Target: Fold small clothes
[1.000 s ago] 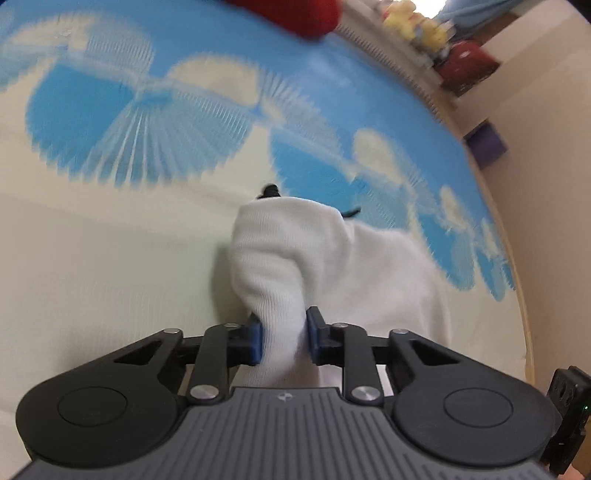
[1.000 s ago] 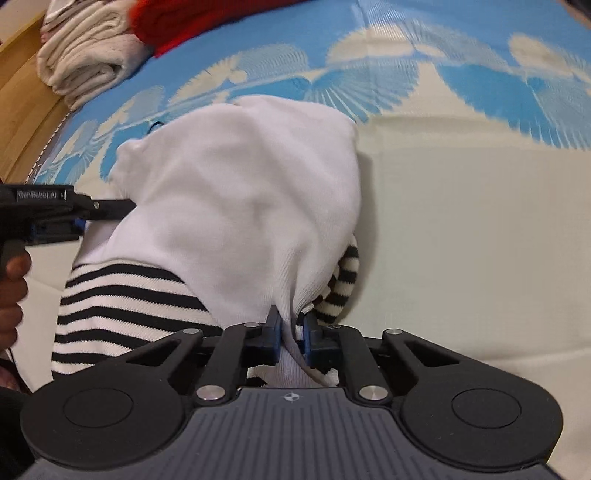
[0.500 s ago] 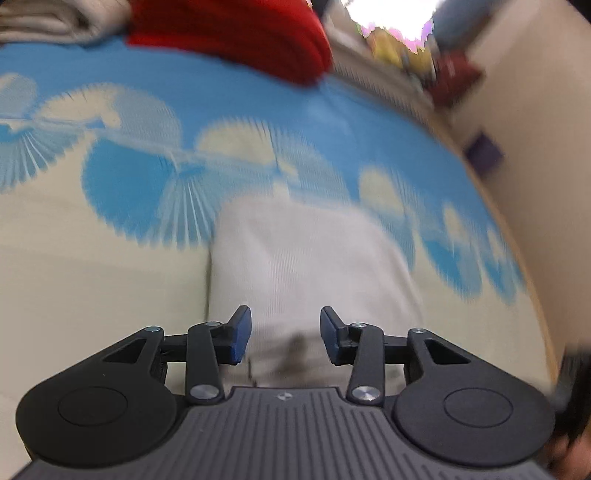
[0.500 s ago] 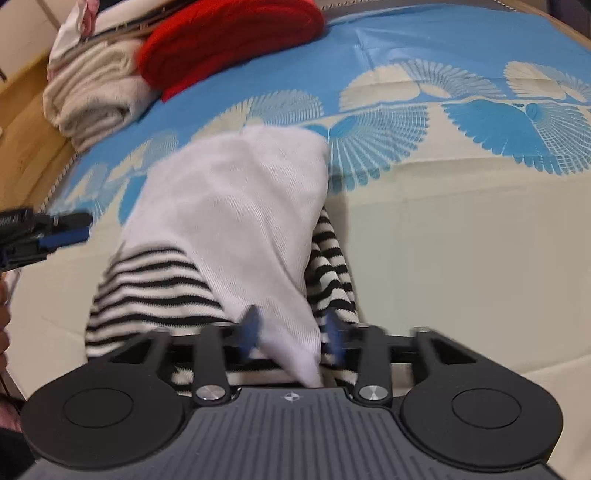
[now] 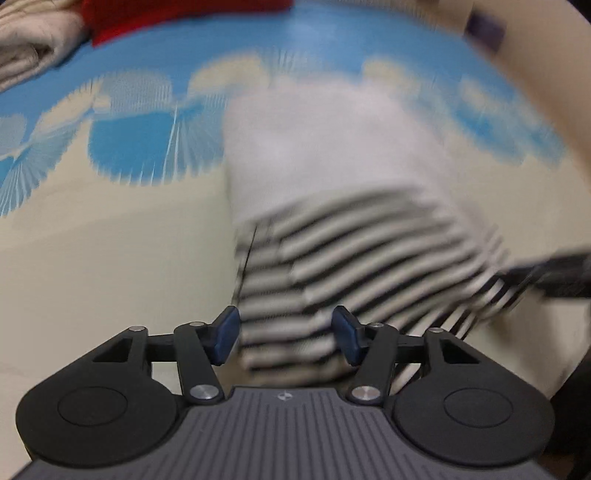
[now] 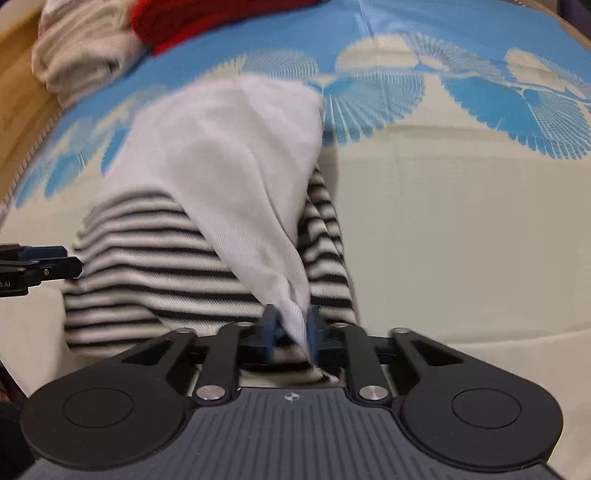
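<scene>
Clothes, a white and striped top [image 6: 221, 206] lying on the near bedspread [image 6: 461, 221], are now being pinched again by the right gripper [image 6: 291, 328] while the left gripper [image 5: 286, 334], having let go, is hovering wide, readying another fold

Bare bedspread [image 6: 461, 229] open to your right of the striped garment [image 6: 155, 266], red knit [image 6: 207, 22] and beige pile [image 6: 81, 62] crowding the far left corner, left tongs [image 6: 48, 258] beside the garment's left edge.

Only a cut-off fragment, ".AI", can be read, printed on the left gripper [image 6: 40, 264] at the picture's edge.
</scene>
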A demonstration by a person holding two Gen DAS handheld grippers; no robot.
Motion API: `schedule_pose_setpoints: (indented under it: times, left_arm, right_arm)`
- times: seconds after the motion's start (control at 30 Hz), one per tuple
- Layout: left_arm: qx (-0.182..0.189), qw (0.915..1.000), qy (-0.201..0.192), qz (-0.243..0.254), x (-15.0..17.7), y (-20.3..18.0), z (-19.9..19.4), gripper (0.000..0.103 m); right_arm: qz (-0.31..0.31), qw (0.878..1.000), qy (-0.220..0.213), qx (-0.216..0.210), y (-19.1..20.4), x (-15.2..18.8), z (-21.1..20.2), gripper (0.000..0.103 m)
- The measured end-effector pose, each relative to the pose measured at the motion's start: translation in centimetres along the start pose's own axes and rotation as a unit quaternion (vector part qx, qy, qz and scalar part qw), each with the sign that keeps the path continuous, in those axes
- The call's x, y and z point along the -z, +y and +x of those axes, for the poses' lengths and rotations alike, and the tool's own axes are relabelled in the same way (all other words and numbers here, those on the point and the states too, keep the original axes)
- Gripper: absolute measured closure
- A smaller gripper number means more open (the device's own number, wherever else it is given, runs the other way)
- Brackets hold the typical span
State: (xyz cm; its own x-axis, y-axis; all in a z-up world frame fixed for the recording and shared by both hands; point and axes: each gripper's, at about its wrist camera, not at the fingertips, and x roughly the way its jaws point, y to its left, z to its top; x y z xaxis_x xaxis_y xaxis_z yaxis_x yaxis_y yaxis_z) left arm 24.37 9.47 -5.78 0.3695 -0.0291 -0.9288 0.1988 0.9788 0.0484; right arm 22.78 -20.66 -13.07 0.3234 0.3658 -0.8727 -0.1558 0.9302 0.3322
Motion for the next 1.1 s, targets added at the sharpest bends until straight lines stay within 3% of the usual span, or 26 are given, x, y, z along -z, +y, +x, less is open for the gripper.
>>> schedule_pose_setpoints:
  times: [0.03,0.1,0.2,0.27,0.37,0.5,0.63,0.73,0.83,0.97,1.1]
  left_arm:
    - [-0.010,0.9999,0.008,0.005,0.3,-0.2,0.3,0.033]
    - [-0.026,0.9996,-0.010,0.008,0.3,-0.9,-0.8,0.033]
    - [-0.059,0.9941,-0.091,-0.005,0.2,-1.9,-5.4,0.030]
    - [-0.074,0.9867,-0.142,-0.026,0.6,-2.5,-8.9,0.016]
    - [-0.092,0.9723,-0.212,-0.032,2.5,-4.5,-13.7,0.007]
    - [-0.113,0.9587,-0.258,-0.044,6.4,-7.1,-16.8,0.000]
    - [-0.117,0.9592,-0.257,-0.010,10.0,-9.6,-17.3,0.000]
    - [-0.124,0.9559,-0.266,0.004,11.9,-10.6,-16.7,0.000]
    - [-0.098,0.9607,-0.258,-0.030,12.8,-10.6,-16.2,0.000]
    - [-0.115,0.9635,-0.233,-0.065,12.5,-10.6,-15.0,0.000]
    - [-0.102,0.9675,-0.214,-0.087,12.3,-10.5,-14.1,0.000]
  right_arm:
    - [-0.008,1.000,0.005,0.018,0.1,0.2,0.0,0.054]
    - [-0.011,0.999,-0.012,0.034,0.2,0.1,-0.9,0.051]
    - [-0.022,0.992,-0.106,0.061,0.9,0.3,-4.7,0.051]
    - [-0.041,0.981,-0.178,0.066,1.8,1.1,-8.0,0.045]
    - [-0.040,0.966,-0.251,0.051,2.9,3.2,-12.0,0.029]
    - [-0.047,0.950,-0.307,0.030,4.4,7.7,-15.6,0.020]
    - [-0.019,0.946,-0.323,0.022,5.3,11.0,-17.4,0.019]
    - [-0.029,0.943,-0.330,0.045,6.3,12.6,-17.7,0.019]
    - [-0.042,0.946,-0.317,0.061,7.1,13.6,-17.2,0.017]
    - [-0.032,0.955,-0.289,0.055,7.2,13.7,-16.5,0.017]
    - [-0.038,0.958,-0.276,0.061,7.5,13.6,-15.7,0.014]
